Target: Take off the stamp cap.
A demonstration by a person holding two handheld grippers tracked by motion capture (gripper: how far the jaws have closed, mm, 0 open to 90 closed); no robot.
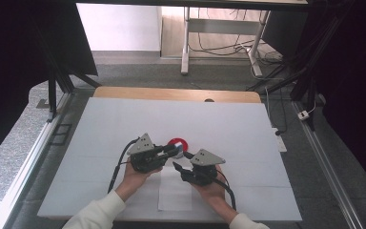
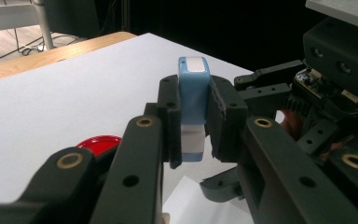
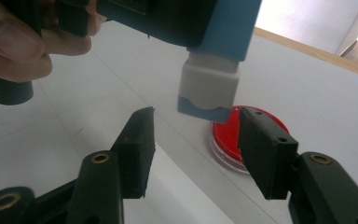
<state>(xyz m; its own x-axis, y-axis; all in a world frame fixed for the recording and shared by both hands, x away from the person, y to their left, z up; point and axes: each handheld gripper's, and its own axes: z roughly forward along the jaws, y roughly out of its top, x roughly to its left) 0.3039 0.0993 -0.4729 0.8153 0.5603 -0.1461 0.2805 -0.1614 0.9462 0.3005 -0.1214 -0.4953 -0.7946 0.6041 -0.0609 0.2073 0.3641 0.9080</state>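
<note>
Left gripper view: my left gripper [image 2: 193, 126] clamps its fingers on the blue stamp [image 2: 193, 88]; my right gripper [image 3: 193, 149] fingers stand apart below it, pressing nothing.

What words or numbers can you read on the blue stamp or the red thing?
There are none to read.
Blue stamp, clamped between the left gripper's jaws: a blank white patch on top, no letters.
Red ink pad: plain red, no label showing.
White sheet of paper on the table: blank.
</note>
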